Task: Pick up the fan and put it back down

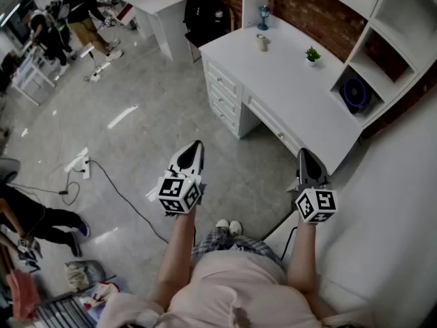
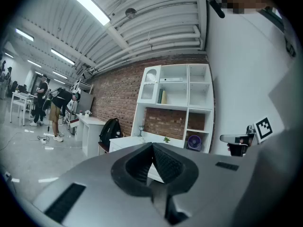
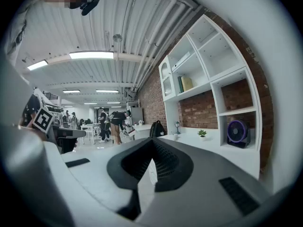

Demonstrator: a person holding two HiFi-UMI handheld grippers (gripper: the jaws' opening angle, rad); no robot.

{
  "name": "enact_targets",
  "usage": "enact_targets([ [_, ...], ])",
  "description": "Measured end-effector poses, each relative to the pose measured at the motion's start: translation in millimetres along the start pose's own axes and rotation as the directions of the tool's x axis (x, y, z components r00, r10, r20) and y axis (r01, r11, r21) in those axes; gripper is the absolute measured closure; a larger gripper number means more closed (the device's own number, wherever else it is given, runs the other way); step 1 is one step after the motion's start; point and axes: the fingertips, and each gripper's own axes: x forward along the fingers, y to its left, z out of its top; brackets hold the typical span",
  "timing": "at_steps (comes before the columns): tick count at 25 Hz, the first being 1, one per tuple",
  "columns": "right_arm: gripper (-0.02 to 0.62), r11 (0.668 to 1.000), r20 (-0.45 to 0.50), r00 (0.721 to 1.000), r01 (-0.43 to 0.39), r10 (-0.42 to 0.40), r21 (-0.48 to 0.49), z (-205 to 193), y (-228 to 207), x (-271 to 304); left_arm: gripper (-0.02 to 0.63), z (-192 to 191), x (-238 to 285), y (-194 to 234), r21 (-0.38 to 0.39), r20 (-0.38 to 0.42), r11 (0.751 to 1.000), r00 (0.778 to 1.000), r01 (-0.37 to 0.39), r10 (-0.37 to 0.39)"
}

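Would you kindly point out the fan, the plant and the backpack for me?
fan (image 1: 355,94), head view, centre of its round grille.
plant (image 1: 313,53), head view, its green leaves.
backpack (image 1: 207,11), head view, middle of its black body.

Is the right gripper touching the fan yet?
Apart. The head view shows the right gripper by the near corner of the desk, with the fan far across the desk top.
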Motion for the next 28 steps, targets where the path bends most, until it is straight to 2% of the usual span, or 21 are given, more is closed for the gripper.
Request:
enact_targets([
  [14, 0.580, 0.998, 0.036, 0.999, -0.001, -0.002, 0.068, 5.5, -1.5, 3.9, 0.578, -1.8, 7.7, 0.3, -0.008, -0.014, 1.000, 1.000, 0.016, -0.017],
  [18, 0.580, 0.994, 0.020, 1.000, 0.015, -0.018, 0.112, 0.1, -6.2, 5.8, 0.578, -9.9, 10.8, 1.2, -0.020, -0.050, 1.000, 0.998, 0.023, -0.024],
  [24, 0.580, 0.993, 0.006, 1.000, 0.024, -0.025, 0.116, -5.0, -4.7, 9.2, 0.577, -19.2, 16.7, -5.5, -0.001, -0.091, 0.996, 0.991, 0.094, -0.094],
  [28, 0.580, 0.993, 0.007, 1.000, 0.027, -0.028, 0.112, -3.0, -2.6, 11.2, 0.574, -14.6, 19.2, -8.8, -0.022, -0.066, 0.989, 0.987, 0.146, -0.147],
])
